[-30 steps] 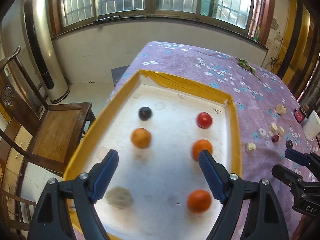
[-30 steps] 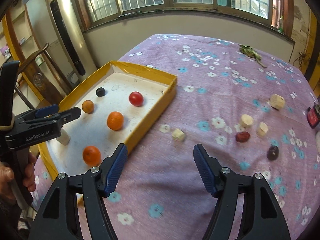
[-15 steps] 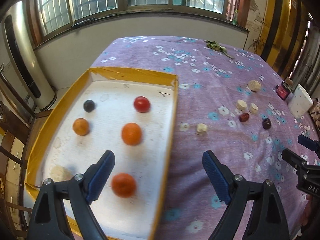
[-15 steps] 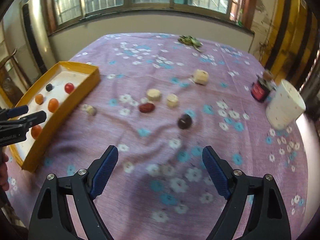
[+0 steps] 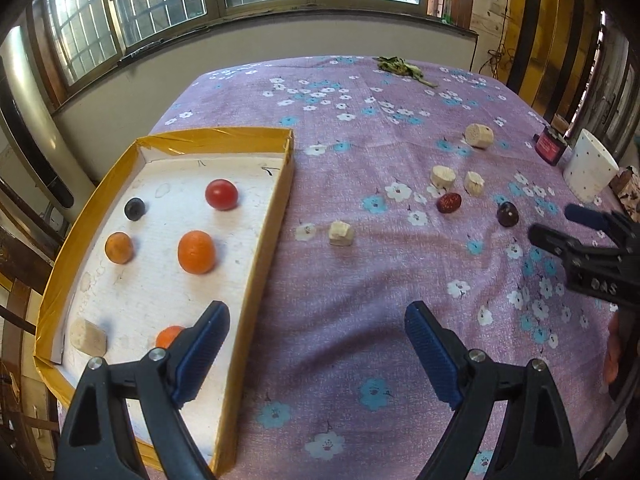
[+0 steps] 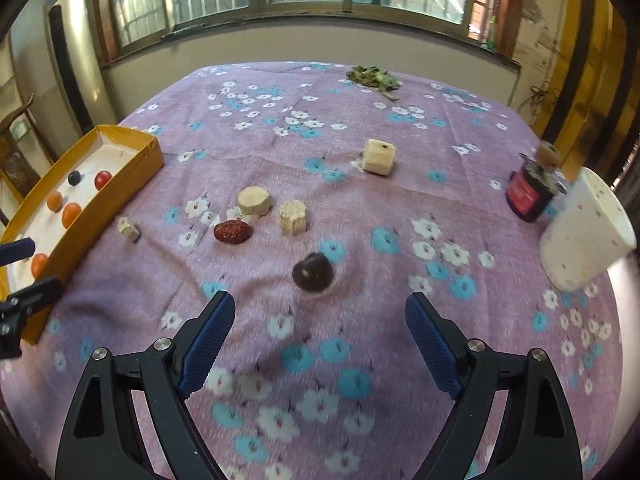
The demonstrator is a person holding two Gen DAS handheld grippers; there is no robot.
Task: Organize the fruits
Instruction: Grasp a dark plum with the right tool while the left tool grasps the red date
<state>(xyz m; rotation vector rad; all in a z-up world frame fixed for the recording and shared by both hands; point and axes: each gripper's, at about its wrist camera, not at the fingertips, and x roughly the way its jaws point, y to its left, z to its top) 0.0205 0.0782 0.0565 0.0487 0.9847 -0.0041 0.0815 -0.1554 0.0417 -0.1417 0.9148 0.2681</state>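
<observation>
While both spread empty, the right hand-held gripper [image 6: 320, 336] hovers near the dark plum [image 6: 313, 271].

The tablecloth [image 6: 360, 112] is matt woven cloth, slightly wrinkled. The tray [image 5: 264, 240] has glossy yellow taped walls and a rough, matt white floor that looks like foam. The tomato [image 5: 221, 194] is smooth and glossy; the oranges [image 5: 196, 251] are matt with a fine pebbled skin. The date [image 6: 233, 231] is shiny and wrinkled, the dark fruit [image 6: 313, 272] smooth with a dull sheen. The pale chunks [image 6: 254, 200] look dry, rough and fibrous. The cup [image 6: 584, 236] looks like matt paper, the jar [image 6: 530, 192] like glossy glass. The gripper fingers [image 6: 208, 338] are matt black plastic with ribbed blue pads and bright metal screws. The chair [image 6: 16, 156] is polished wood.
</observation>
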